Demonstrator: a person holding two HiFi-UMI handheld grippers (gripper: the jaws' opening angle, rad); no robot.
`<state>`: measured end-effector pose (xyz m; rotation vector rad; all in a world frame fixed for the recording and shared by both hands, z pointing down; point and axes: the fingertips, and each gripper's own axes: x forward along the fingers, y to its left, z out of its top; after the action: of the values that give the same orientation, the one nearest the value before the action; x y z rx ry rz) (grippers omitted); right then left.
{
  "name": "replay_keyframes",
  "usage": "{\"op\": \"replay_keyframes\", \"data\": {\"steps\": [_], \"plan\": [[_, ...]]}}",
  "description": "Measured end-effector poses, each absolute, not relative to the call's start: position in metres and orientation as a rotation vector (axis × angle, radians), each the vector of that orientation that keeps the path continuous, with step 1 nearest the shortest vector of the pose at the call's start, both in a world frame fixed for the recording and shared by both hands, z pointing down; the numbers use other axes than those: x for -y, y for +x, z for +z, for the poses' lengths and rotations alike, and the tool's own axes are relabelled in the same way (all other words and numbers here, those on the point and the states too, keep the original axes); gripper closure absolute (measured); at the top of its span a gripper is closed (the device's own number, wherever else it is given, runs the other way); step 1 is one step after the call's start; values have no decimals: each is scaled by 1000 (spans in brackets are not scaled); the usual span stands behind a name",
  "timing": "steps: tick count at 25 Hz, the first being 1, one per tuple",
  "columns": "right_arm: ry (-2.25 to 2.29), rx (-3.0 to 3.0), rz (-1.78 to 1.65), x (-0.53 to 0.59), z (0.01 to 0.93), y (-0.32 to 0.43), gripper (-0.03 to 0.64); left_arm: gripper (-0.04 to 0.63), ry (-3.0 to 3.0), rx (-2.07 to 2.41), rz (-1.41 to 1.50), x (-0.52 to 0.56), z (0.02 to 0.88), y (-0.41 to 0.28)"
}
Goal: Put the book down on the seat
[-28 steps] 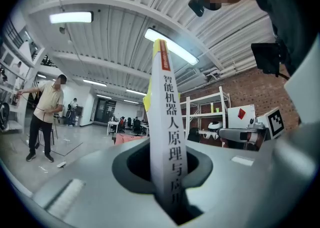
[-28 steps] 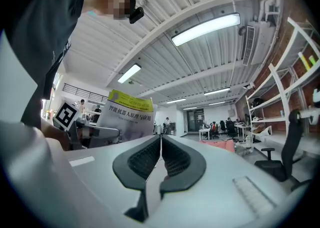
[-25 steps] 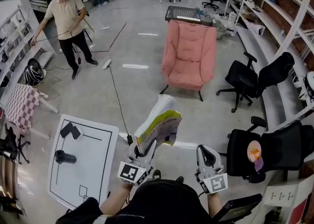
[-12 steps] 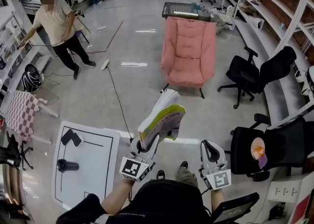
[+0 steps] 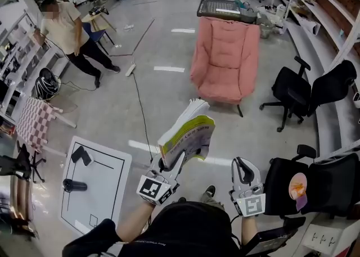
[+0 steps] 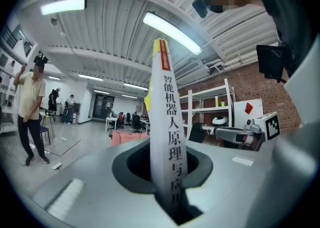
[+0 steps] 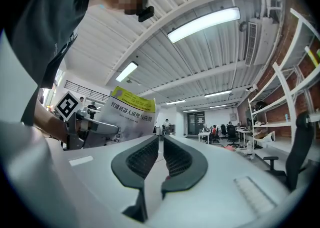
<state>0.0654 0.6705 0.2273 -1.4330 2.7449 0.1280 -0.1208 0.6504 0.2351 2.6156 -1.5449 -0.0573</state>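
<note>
Head view: the book (image 5: 185,136), a thick paperback with a white and yellow-green cover, stands tilted, its pages fanned at the top. Its lower end is clamped in the left hand-held gripper (image 5: 169,163), raised over the grey floor (image 5: 169,98). The pink armchair (image 5: 225,62) stands ahead, well apart, with open floor between it and the book. A black office chair (image 5: 329,183) stands close at the right, and a cable (image 5: 140,109) crosses the floor at the left.

Left gripper view: only here does the white spine (image 6: 167,132) show, with black characters and a red and yellow top band. It rises from between jaws that press on both its sides. The armchair shows small just left of the spine.

Right gripper view: the right hand-held gripper (image 7: 161,154) has nothing between its jaws, which have just been opening and stand barely parted. At the left, the book's front cover faces this camera.
</note>
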Motion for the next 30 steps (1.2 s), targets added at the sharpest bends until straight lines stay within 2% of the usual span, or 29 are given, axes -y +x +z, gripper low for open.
{"op": "replay_keyframes", "data": {"steps": [11,30], "plan": [[-1303,-2821,95,-591,236,98,571,529,2543,1587,12,-584,249,-82],[-1457,-2793,116,-423,225,34,560,529,2659,1416,-55,-406,257,-125]]}}
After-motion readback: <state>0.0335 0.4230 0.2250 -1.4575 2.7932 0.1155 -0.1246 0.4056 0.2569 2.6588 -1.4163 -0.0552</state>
